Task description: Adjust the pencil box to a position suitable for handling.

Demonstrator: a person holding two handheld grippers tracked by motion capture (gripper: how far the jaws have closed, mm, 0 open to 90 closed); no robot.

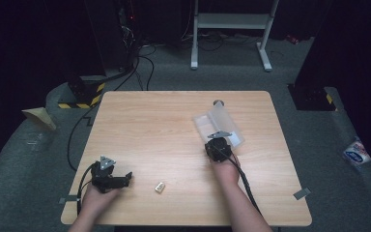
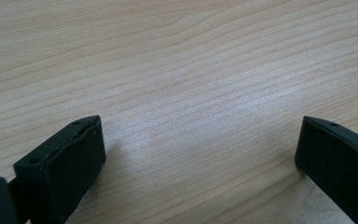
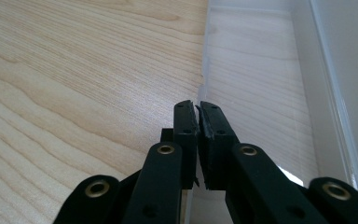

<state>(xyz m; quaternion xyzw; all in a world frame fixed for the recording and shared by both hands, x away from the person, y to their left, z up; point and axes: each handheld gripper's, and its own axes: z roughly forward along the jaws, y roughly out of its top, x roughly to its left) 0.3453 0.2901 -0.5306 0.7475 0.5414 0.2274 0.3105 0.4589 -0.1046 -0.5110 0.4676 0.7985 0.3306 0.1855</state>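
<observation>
Grippers are working a pale wooden table (image 1: 174, 121), seen from the high view. The right gripper (image 1: 218, 140) is sitting at about 3 o'clock of the table's centre, the person's right hand (image 1: 226, 170) behind it and its cable trailing back along the forearm. It is reaching toward 12 o'clock against the near edge of a clear plastic box (image 1: 220, 124), which is lying open and slanted on the right half of the table. In the right gripper view the jaws are standing together, pinching the thin near wall of the clear plastic box (image 3: 204, 70) between the pads; the box's see-through floor is running away toward 12 o'clock and a taller wall is rising at 2 o'clock.

The left gripper (image 1: 125, 178) is resting near the table's front edge, at about 8 o'clock of centre, held by the left hand (image 1: 96, 195) and pointing toward 3 o'clock. In the left gripper view its jaws are standing wide apart over bare wood, nothing between them.

A small pale block (image 1: 160, 187) is lying on the wood just off the left gripper's tips, at 3 o'clock of them, not touching, and well apart from the box.
</observation>
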